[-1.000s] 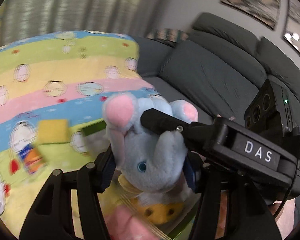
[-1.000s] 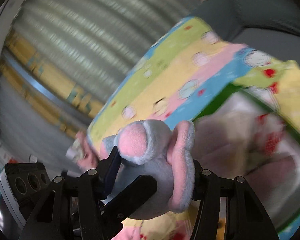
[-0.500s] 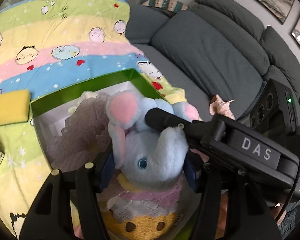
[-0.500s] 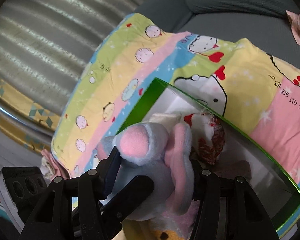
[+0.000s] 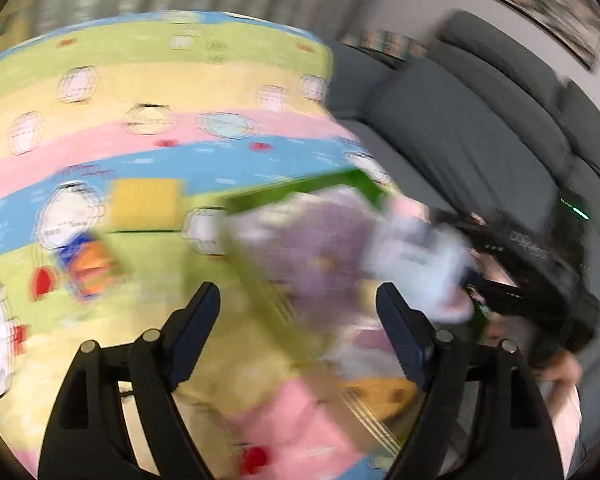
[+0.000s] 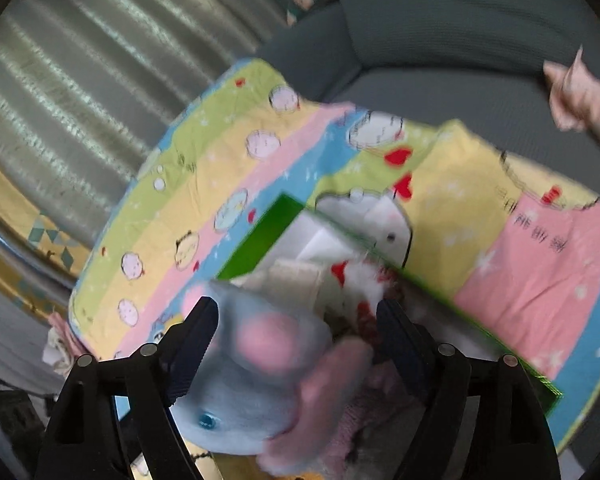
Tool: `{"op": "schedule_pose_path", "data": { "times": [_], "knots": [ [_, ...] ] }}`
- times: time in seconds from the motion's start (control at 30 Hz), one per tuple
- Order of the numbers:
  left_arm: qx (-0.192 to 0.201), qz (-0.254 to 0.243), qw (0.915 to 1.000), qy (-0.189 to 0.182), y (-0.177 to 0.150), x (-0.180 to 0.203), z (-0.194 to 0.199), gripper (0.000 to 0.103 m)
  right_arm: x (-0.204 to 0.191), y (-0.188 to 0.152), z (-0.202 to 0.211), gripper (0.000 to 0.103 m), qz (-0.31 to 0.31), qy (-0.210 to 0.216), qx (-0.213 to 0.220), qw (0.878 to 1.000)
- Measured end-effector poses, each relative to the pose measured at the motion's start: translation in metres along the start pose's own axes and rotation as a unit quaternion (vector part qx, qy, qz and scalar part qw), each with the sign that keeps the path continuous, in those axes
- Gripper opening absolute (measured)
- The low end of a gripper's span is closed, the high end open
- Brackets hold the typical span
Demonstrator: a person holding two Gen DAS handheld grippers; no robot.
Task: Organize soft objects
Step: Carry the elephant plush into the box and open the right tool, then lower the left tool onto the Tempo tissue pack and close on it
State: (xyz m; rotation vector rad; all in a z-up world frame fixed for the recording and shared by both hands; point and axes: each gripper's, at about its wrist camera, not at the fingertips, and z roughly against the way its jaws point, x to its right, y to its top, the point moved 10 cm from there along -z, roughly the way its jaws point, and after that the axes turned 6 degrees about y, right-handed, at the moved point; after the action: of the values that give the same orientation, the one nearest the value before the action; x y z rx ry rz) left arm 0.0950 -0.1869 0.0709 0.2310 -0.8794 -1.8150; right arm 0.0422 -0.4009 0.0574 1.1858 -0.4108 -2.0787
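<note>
Both grippers opening. Left gripper (image 5: 298, 318) jaws apart, nothing clamped, only motion blur between them, aimed at green box (image 5: 300, 188). Right gripper (image 6: 296, 330) jaws spread, blue plush elephant (image 6: 256, 384) between them, pads not pressing, over the green box's near end. Red-and-white plush (image 6: 364, 280) inside box. Yellow sponge (image 5: 146, 202) left of box on striped cartoon blanket (image 6: 204, 168).
</note>
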Motion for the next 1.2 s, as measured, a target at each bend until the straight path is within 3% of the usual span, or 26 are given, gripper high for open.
{"op": "schedule_pose_path", "data": {
  "times": [0.1, 0.17, 0.3, 0.43, 0.57, 0.67, 0.73, 0.83, 0.9, 0.93, 1.0, 1.2],
  "knots": [
    [0.013, 0.063, 0.996, 0.061, 0.008, -0.066, 0.005, 0.088, -0.012, 0.006, 0.018, 0.087, 0.01, 0.02, 0.028, 0.999],
    [0.016, 0.109, 0.9889, 0.1, 0.009, -0.109, 0.003, 0.088, -0.021, 0.007, 0.025, 0.093, 0.02, 0.028, 0.038, 0.999],
    [-0.004, 0.159, 0.9785, 0.131, 0.001, -0.156, -0.019, 0.088, -0.046, 0.001, 0.024, 0.093, 0.05, 0.049, 0.036, 0.997],
    [-0.042, 0.174, 0.9701, 0.163, -0.014, -0.174, -0.051, 0.088, -0.07, -0.013, 0.011, 0.093, 0.071, 0.072, 0.012, 0.995],
    [-0.059, 0.185, 0.967, 0.165, -0.018, -0.179, -0.076, 0.088, -0.082, -0.023, 0.005, 0.093, 0.105, 0.053, 0.005, 0.993],
    [-0.079, 0.206, 0.9602, 0.171, -0.024, -0.185, -0.091, 0.088, -0.085, -0.026, 0.003, 0.093, 0.117, 0.046, 0.004, 0.992],
    [-0.067, 0.206, 0.961, 0.172, -0.021, -0.187, -0.091, 0.088, -0.085, -0.026, 0.005, 0.093, 0.117, 0.042, 0.007, 0.992],
    [-0.055, 0.207, 0.9624, 0.167, -0.018, -0.185, -0.09, 0.081, -0.082, -0.022, 0.012, 0.093, 0.124, 0.018, 0.029, 0.992],
    [-0.044, 0.21, 0.9651, 0.15, -0.016, -0.182, -0.087, 0.053, -0.078, -0.017, 0.018, 0.093, 0.128, 0.005, 0.045, 0.991],
    [-0.04, 0.213, 0.965, 0.148, -0.015, -0.181, -0.084, 0.05, -0.077, -0.015, 0.023, 0.093, 0.131, 0.0, 0.053, 0.99],
    [-0.034, 0.208, 0.9664, 0.148, -0.012, -0.174, -0.079, 0.036, -0.078, -0.013, 0.03, 0.093, 0.133, 0.005, 0.061, 0.989],
    [-0.006, 0.172, 0.9789, 0.111, 0.004, -0.132, -0.054, 0.021, -0.09, -0.01, 0.047, 0.093, 0.14, 0.04, 0.074, 0.987]
  ]
}}
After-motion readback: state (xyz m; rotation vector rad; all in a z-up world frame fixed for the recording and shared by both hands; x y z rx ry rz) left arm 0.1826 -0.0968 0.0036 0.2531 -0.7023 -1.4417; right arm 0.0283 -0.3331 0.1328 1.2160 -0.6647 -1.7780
